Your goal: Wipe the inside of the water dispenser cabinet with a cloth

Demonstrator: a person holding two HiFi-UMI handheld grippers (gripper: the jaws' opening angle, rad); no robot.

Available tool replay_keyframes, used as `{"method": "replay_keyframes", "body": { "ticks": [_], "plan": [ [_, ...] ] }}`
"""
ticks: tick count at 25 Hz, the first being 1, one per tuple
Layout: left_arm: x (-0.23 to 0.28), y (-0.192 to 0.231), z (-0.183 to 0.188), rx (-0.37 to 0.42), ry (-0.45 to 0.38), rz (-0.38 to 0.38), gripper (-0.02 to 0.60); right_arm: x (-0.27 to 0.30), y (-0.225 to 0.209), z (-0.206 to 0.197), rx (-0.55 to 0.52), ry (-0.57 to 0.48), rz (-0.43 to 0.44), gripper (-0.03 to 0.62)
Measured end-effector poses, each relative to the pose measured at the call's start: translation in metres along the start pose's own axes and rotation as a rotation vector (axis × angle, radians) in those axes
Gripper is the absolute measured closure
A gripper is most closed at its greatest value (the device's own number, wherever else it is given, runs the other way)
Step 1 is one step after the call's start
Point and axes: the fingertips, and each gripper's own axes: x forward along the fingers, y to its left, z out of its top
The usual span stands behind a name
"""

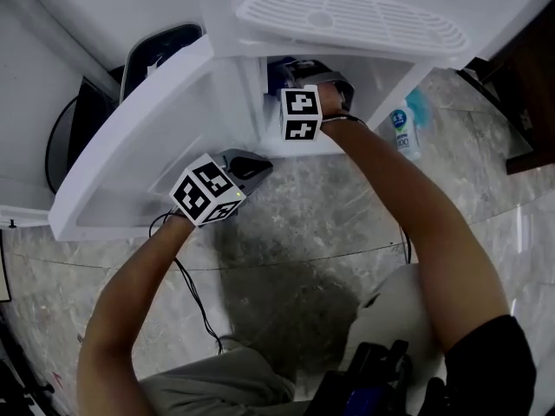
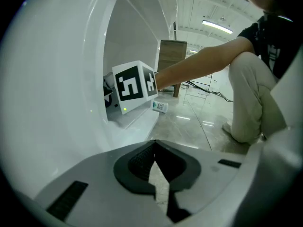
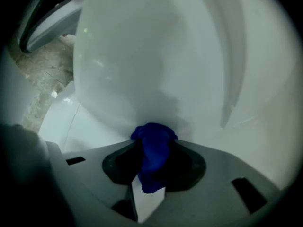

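Nearest, left gripper [image 2: 158, 174], jaws shut w/ nothing between, sits by the white plastic cabinet door [image 1: 130, 146], prob. to keep it swung open. Further in, right gripper [image 3: 151, 169] clamps the bunched dark-blue cloth [image 3: 152, 150] (wad leading), against the white water dispenser cabinet's inner wall [image 3: 156, 65] for wiping.

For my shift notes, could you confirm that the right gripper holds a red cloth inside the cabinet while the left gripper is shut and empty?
Not quite: the cloth is blue, not red, as the right gripper view shows; the rest stands.
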Motion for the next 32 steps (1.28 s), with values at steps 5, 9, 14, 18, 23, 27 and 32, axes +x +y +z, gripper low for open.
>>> {"method": "replay_keyframes", "body": {
  "ticks": [5, 9, 14, 18, 23, 27, 32],
  "plan": [
    [0.004, 0.003, 0.007, -0.001, -0.018, 0.001, 0.574, -0.011, 0.011, 0.006, 0.003, -0.038, 0.008, 0.488],
    [0.005, -0.001, 0.005, -0.007, -0.019, -0.007, 0.574, 0.005, 0.0, -0.002, -0.023, -0.011, 0.01, 0.488],
    [0.001, -0.004, -0.008, 0.001, 0.008, -0.01, 0.574, 0.007, -0.005, -0.003, 0.004, 0.002, 0.002, 0.488],
    [0.0, 0.003, -0.007, 0.007, 0.013, 0.003, 0.574, -0.004, 0.005, 0.003, 0.008, -0.029, -0.003, 0.488],
    [0.003, 0.008, 0.014, 0.012, -0.03, 0.011, 0.574, 0.0, 0.005, 0.0, 0.008, -0.025, -0.014, 0.488],
    [0.005, 0.0, 0.012, 0.012, -0.018, -0.009, 0.574, 0.009, -0.004, -0.005, 0.041, -0.001, -0.008, 0.488],
    [0.002, -0.004, 0.003, 0.018, 0.021, -0.014, 0.574, 0.0, -0.004, -0.002, 0.132, -0.033, 0.013, 0.488]
  ]
}}
